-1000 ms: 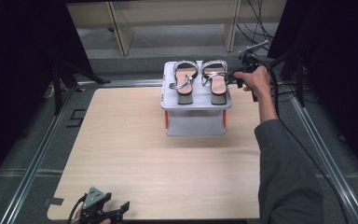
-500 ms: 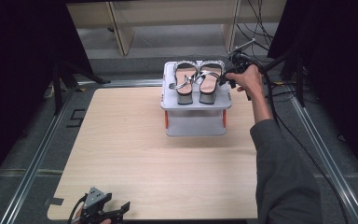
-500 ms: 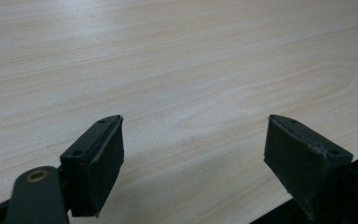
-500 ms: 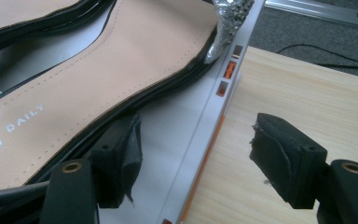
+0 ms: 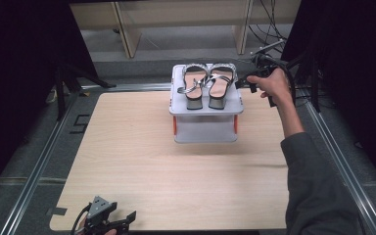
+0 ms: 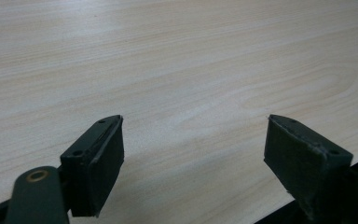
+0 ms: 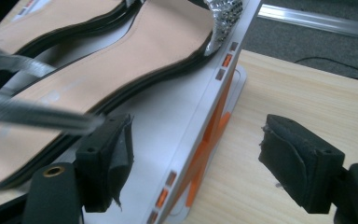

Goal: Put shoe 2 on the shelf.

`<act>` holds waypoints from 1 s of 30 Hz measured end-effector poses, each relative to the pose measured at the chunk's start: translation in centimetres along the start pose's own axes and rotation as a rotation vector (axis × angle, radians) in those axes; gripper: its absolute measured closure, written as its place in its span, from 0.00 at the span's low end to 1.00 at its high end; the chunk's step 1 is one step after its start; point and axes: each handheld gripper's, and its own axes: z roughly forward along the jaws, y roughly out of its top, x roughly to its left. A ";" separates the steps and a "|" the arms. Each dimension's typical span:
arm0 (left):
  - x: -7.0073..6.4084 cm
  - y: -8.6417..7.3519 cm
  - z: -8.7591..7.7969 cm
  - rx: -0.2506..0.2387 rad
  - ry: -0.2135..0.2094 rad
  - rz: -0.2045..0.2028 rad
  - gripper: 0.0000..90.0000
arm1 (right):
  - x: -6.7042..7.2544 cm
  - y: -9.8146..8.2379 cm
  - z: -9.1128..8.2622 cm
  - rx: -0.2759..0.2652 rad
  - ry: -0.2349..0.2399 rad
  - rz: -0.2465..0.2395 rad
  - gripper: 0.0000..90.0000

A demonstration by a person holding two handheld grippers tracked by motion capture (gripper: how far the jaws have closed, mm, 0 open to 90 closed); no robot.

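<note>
Having drawn back from the sandals (image 5: 208, 84), now paired atop the grey rack (image 5: 230, 105) on the desk (image 5: 142, 161), the right claw (image 5: 241, 82) has just opened, empty, suggesting placement is done.

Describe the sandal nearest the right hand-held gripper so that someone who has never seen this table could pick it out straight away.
Start at the wooden table and find the grey two-tier shoe rack at its far edge. Two heeled sandals sit side by side on its top shelf. The right sandal is the one on the side of the right hand-held gripper; its neighbour, the left sandal, has a silver strap that trails off toward the rack's left edge.
</note>
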 end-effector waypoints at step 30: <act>-0.2 0.0 0.0 -0.008 0.007 -0.001 0.22 | 6.2 -15.2 -3.5 -0.071 0.204 -0.258 0.26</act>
